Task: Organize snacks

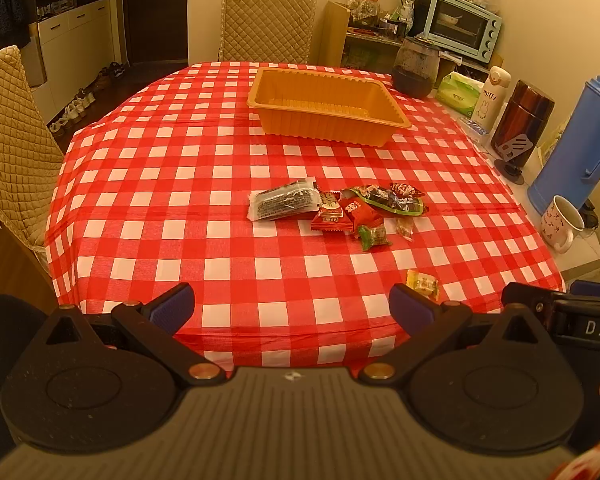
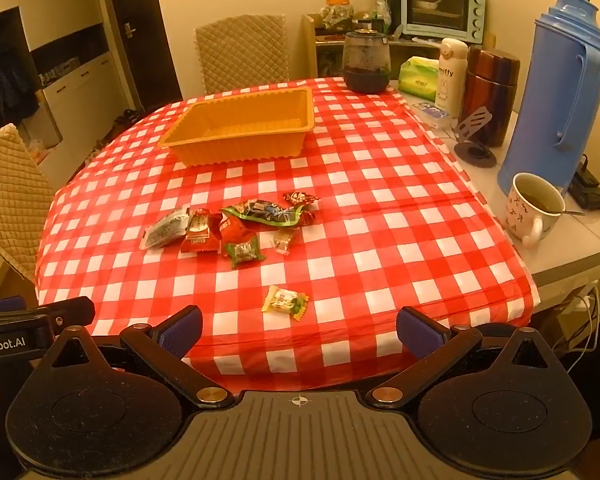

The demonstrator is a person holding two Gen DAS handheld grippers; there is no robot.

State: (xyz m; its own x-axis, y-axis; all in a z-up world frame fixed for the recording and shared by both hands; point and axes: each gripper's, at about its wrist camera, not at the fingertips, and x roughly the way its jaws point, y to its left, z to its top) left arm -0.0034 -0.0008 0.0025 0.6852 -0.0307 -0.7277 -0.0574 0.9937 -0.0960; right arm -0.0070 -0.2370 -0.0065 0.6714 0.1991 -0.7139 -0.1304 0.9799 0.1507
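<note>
Left gripper [image 1: 291, 307]: its two blue fingers are spread wide apart with nothing between them. It hangs over the near edge of the tabletop.
Right gripper [image 2: 299, 330]: spread wide too, and holding nothing. It is just beside the left one, over the same near edge.
Tabletop [image 1: 160, 184]: covered with a red and white checked cloth.
Snack pile [image 1: 336, 208]: a bunch of small wrapped snacks lies in the middle of the tabletop, touching one another. There is a dark packet in clear wrap [image 1: 282, 200], red packets [image 1: 346, 212] and a green candy [image 1: 374, 237].
Yellow candy [image 2: 285, 302]: it lies alone, apart from the pile, near the front edge and near the right gripper's fingers.
Orange tray [image 1: 394, 114]: a deep tray with wavy sides. It sits on the far side of the tabletop, well apart from the snacks. It looks empty, though the near wall hides part of the bottom.
Mug [image 2: 534, 210]: white, with a drink and a spoon in it, on the bare strip at the right.
Blue flask [image 2: 560, 92]: tall, standing behind the mug.
</note>
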